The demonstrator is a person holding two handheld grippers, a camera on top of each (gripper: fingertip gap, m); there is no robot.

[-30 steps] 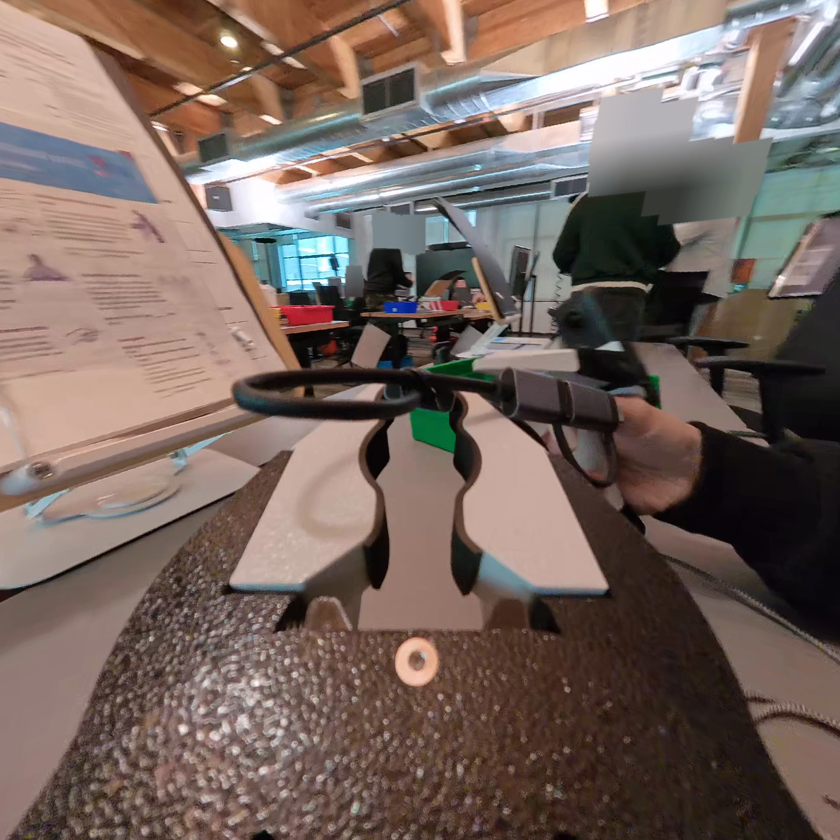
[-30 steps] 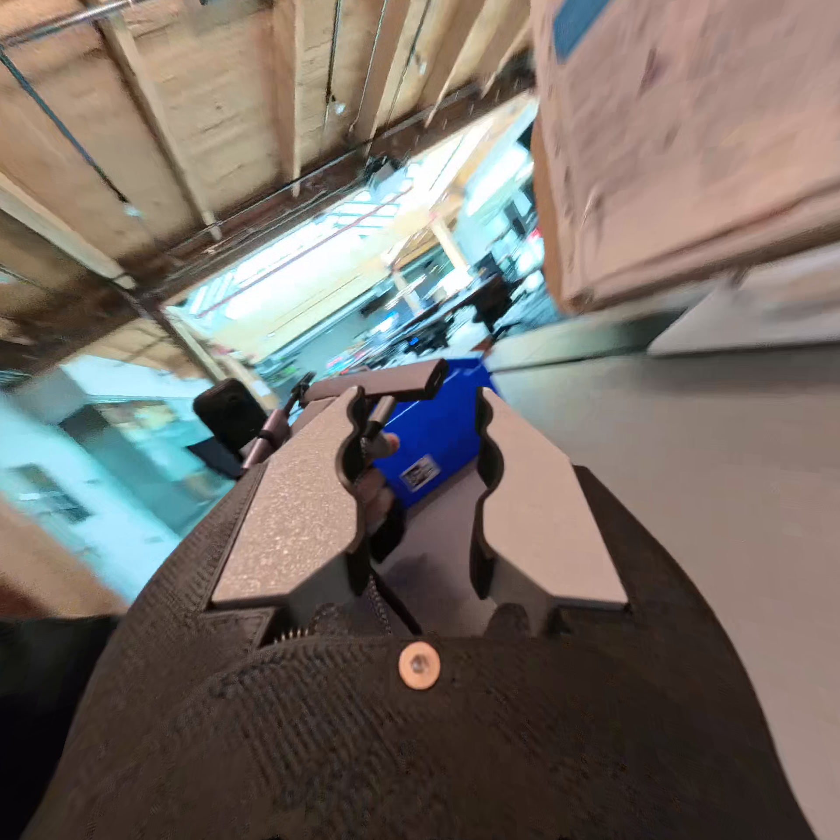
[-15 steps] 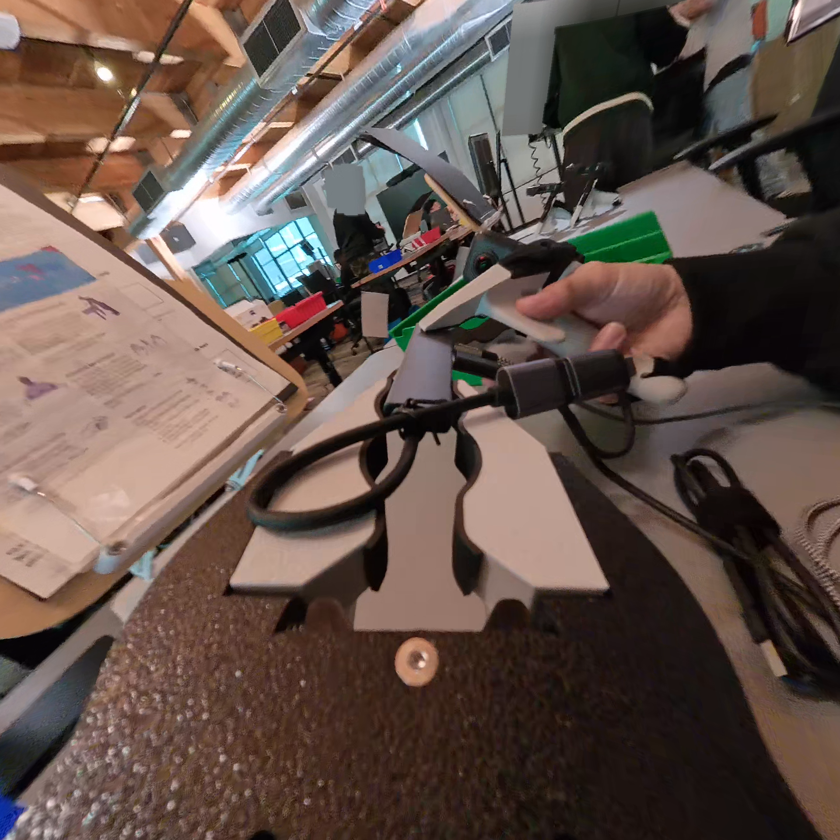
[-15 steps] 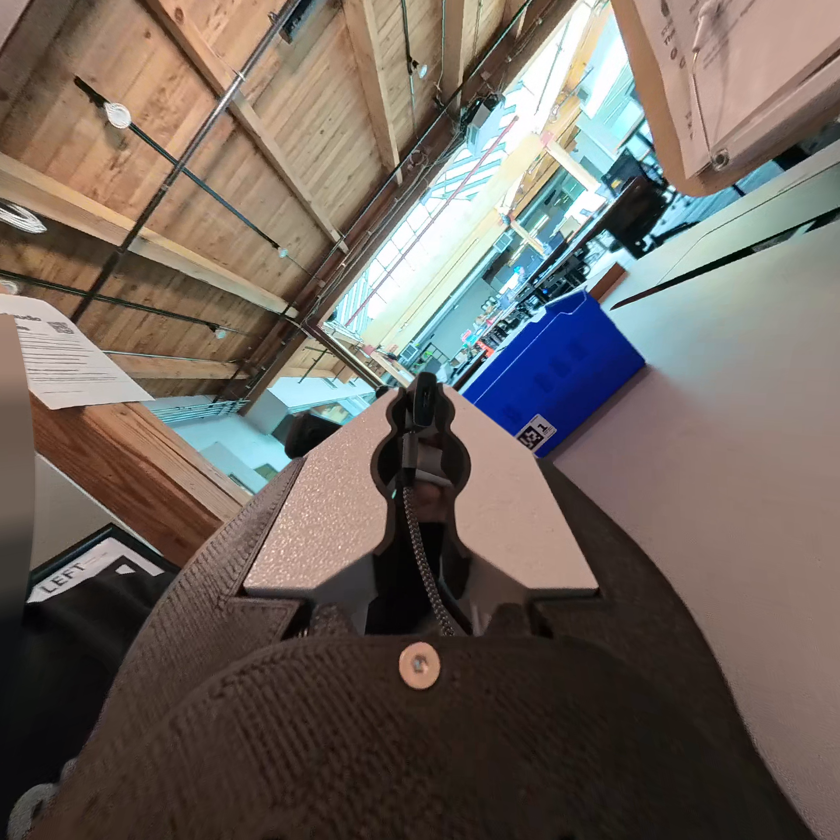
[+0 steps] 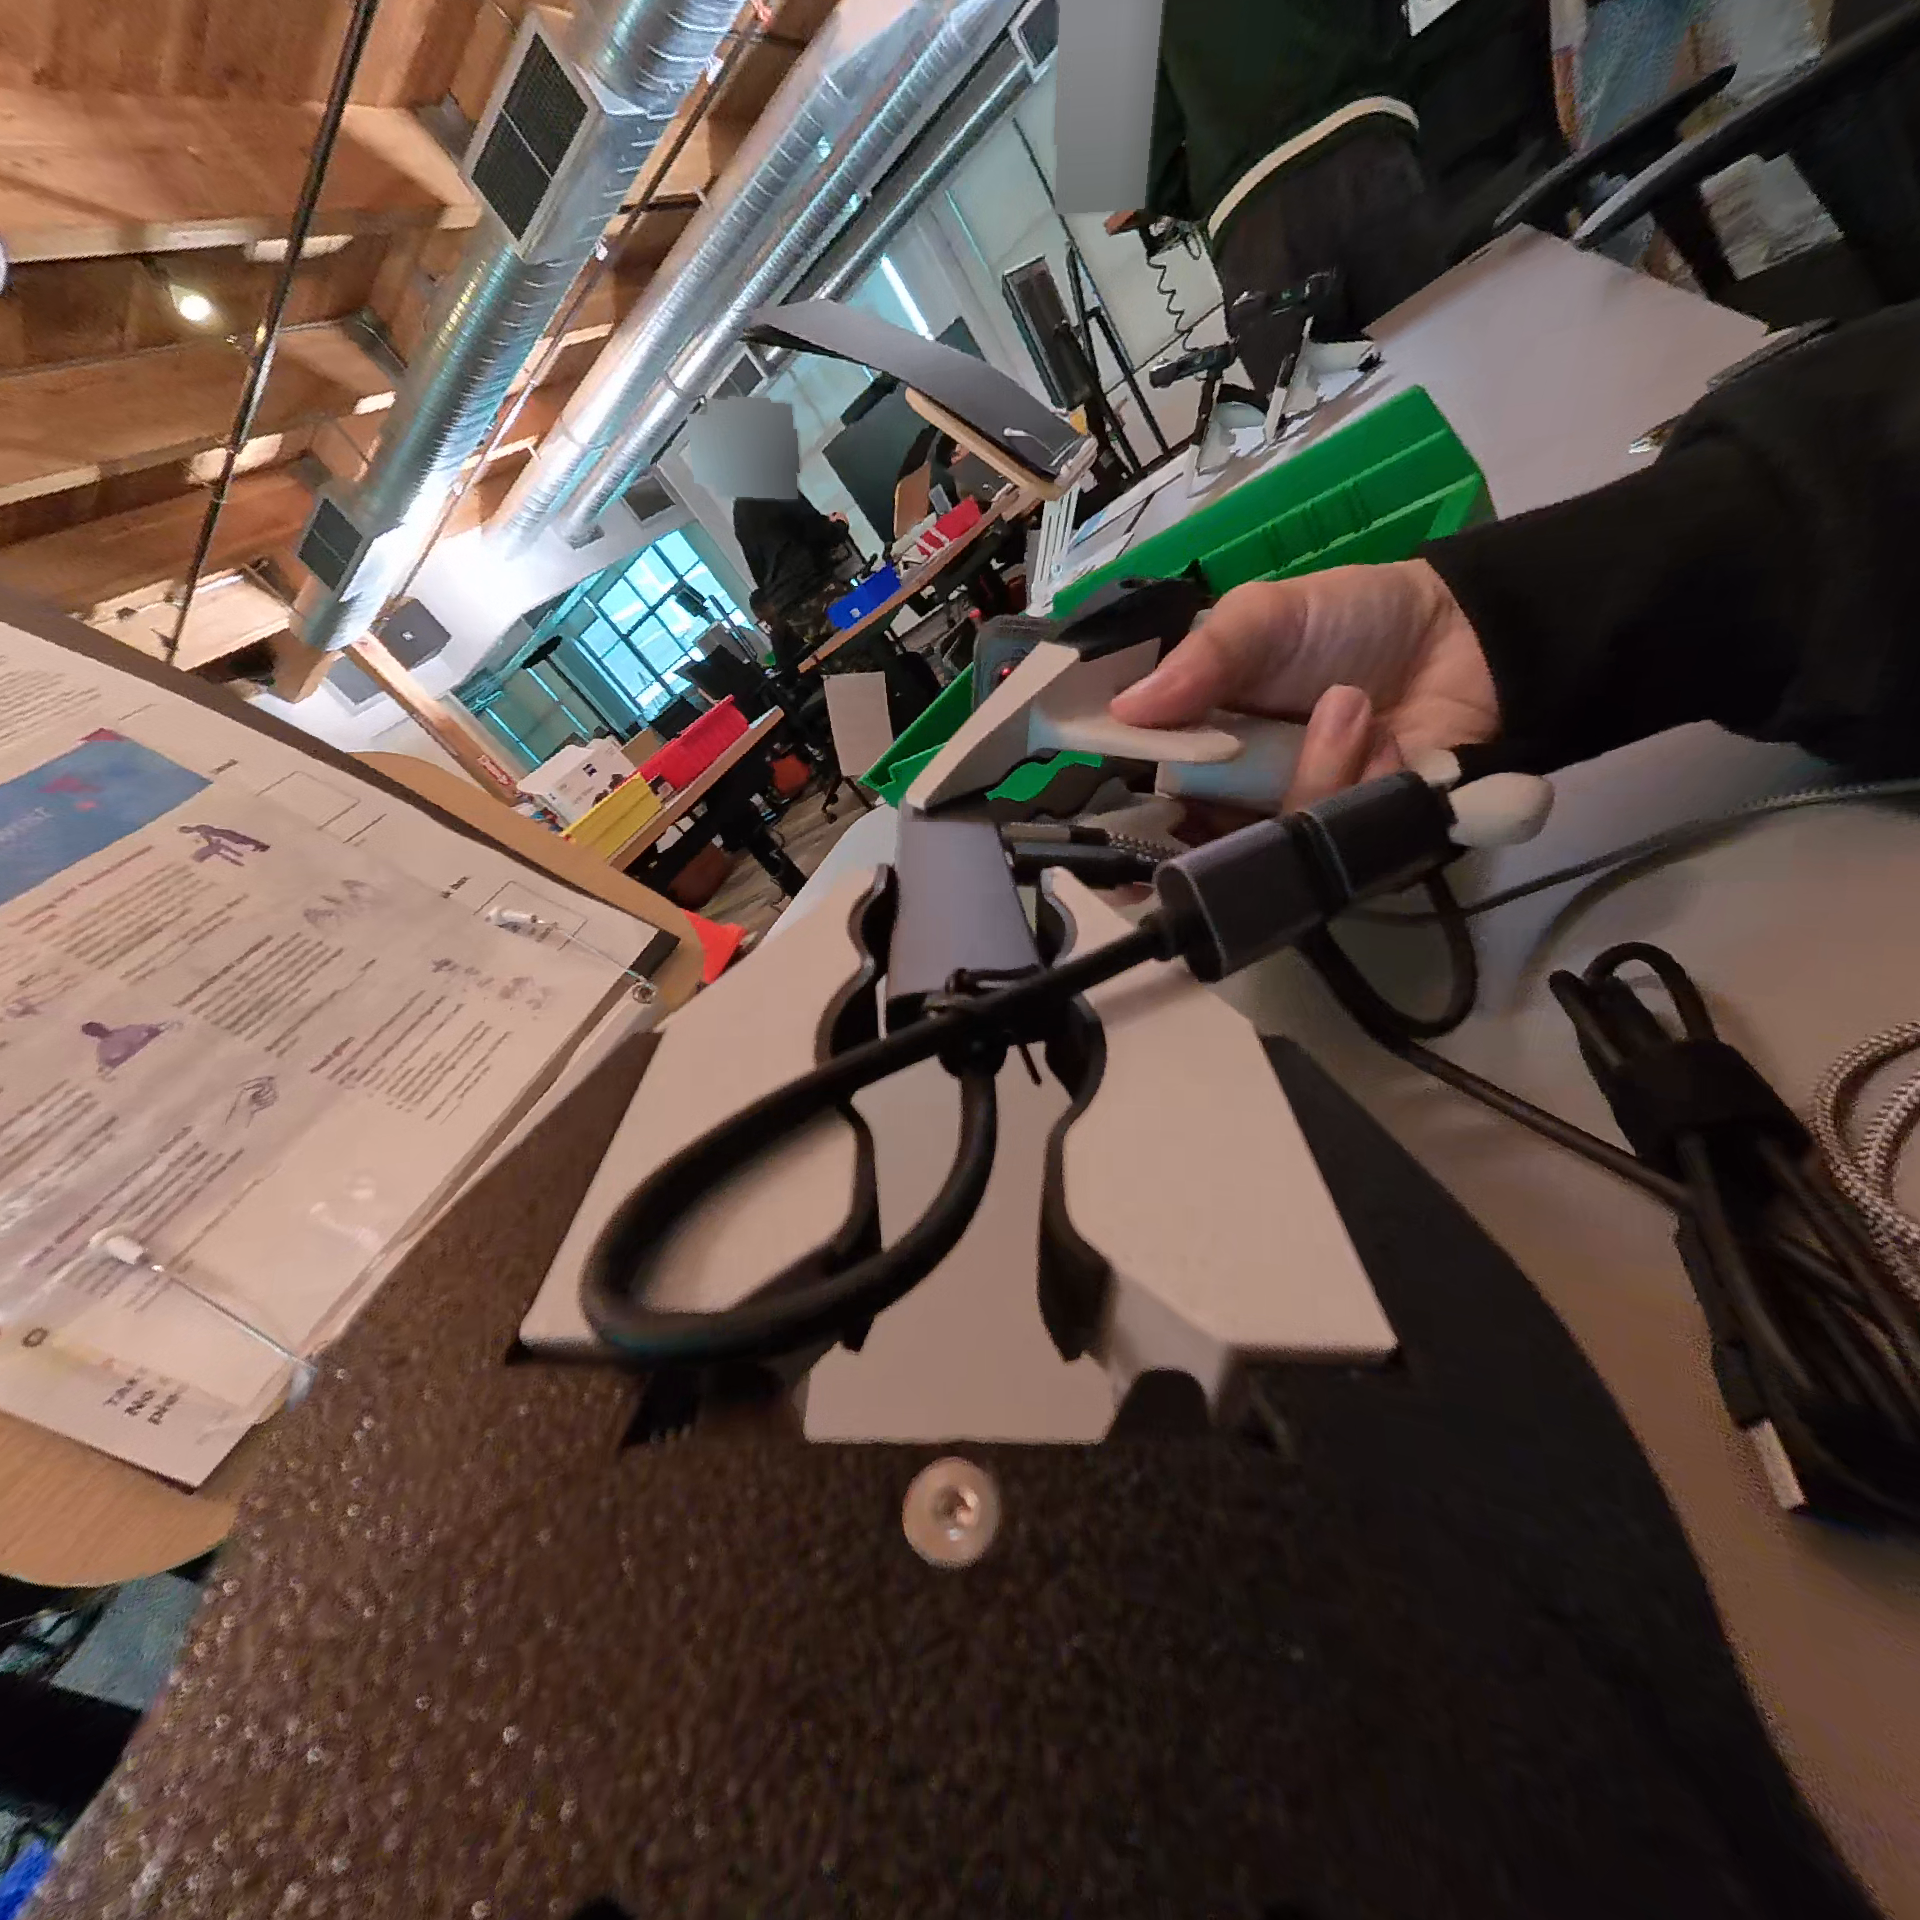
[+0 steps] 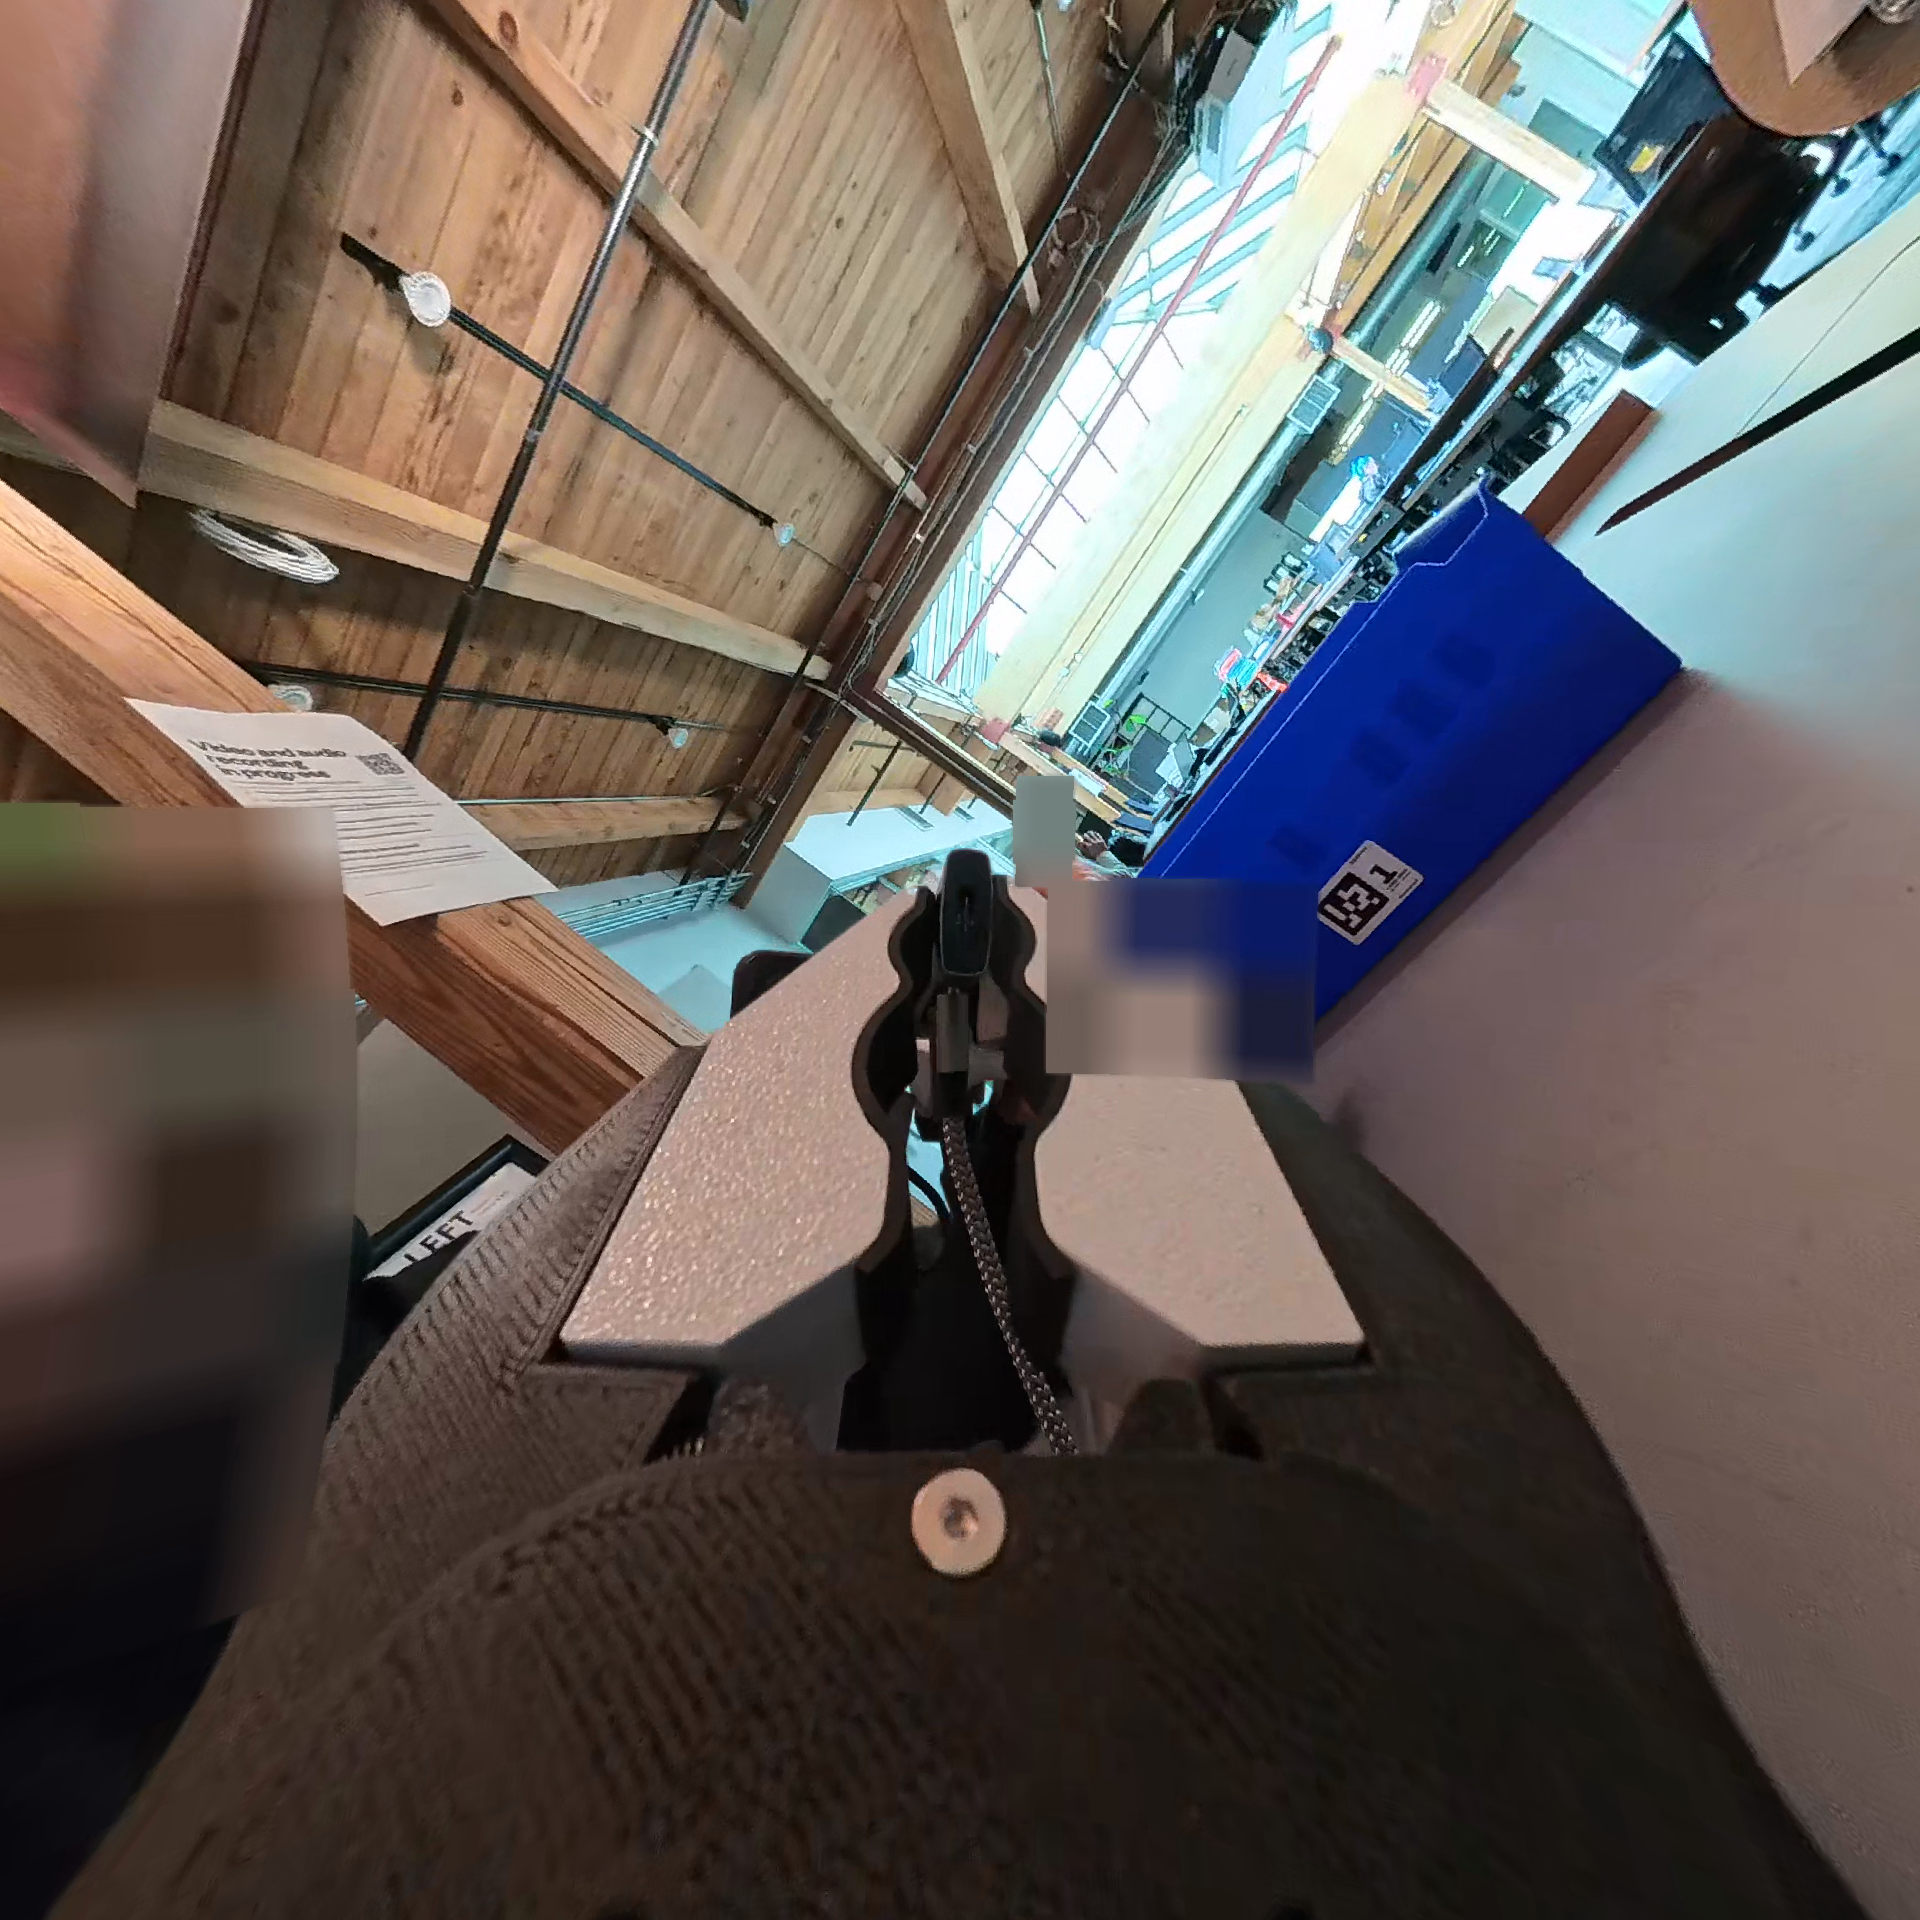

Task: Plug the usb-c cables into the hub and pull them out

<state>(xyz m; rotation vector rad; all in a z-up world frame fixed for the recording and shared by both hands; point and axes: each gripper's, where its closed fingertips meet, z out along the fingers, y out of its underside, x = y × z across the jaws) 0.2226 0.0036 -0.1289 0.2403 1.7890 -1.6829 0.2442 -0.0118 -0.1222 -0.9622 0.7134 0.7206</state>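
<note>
Pinching the grey hub (image 5: 961, 914) betw its fingers, left gripper (image 5: 961, 935) has jaws pressed on it; hub's black lead (image 5: 821, 1174) loops over the near-left finger, its fat plug (image 5: 1299, 883) jutting right. Right gripper (image 6: 966, 935) w/ jaws clamped on the braided usb-c cable (image 6: 1003, 1278) plug, just beyond hub's far end. Spare black cables (image 5: 1725, 1174) lie on table (image 5: 1662, 914), right.

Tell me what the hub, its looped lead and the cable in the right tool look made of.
Hub: flat grey slab with a matte, even sheen, likely anodised metal, possibly plastic.
Looped lead: smooth black jacket with soft gloss, looks like rubber or PVC.
Braided cable: woven grey-and-black sheath, fabric-like, running to a metallic-looking plug shell.
</note>
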